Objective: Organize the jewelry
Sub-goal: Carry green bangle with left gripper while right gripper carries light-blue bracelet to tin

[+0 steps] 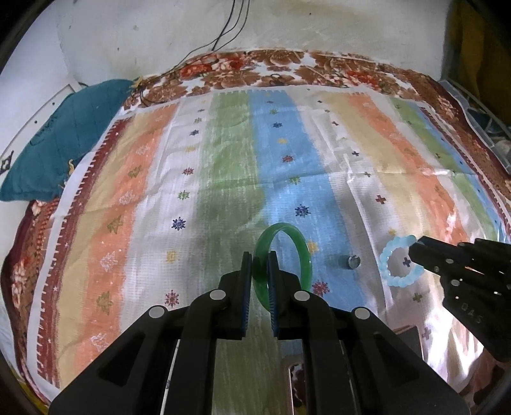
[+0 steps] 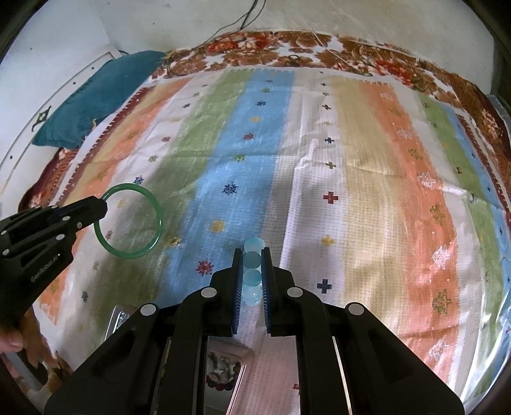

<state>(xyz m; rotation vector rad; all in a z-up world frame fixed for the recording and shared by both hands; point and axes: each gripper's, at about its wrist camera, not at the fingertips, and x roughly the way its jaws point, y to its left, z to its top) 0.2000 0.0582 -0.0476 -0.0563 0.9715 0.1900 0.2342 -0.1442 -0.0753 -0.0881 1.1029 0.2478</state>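
Note:
My left gripper (image 1: 259, 259) is shut on a green bangle (image 1: 292, 242), which hangs above the striped cloth; the right wrist view shows the same green bangle (image 2: 153, 204) clamped at the left gripper (image 2: 103, 204). A pale blue bead bracelet (image 2: 252, 258) is pinched edge-on between the pads of my right gripper (image 2: 250, 255). From the left wrist view the bead bracelet (image 1: 388, 255) hangs as a ring off the right gripper (image 1: 413, 250). A small ring with a stone (image 1: 350, 261) lies on the blue stripe between the two grippers, seen also as a small ring (image 2: 174, 241).
A striped, patterned cloth (image 1: 223, 159) covers a floral bedspread (image 1: 287, 67). A teal pillow (image 1: 67, 137) lies at the far left by the wall, with black cables (image 1: 223, 28) behind. Parts of a box or tray (image 2: 223, 367) show under the grippers near the front edge.

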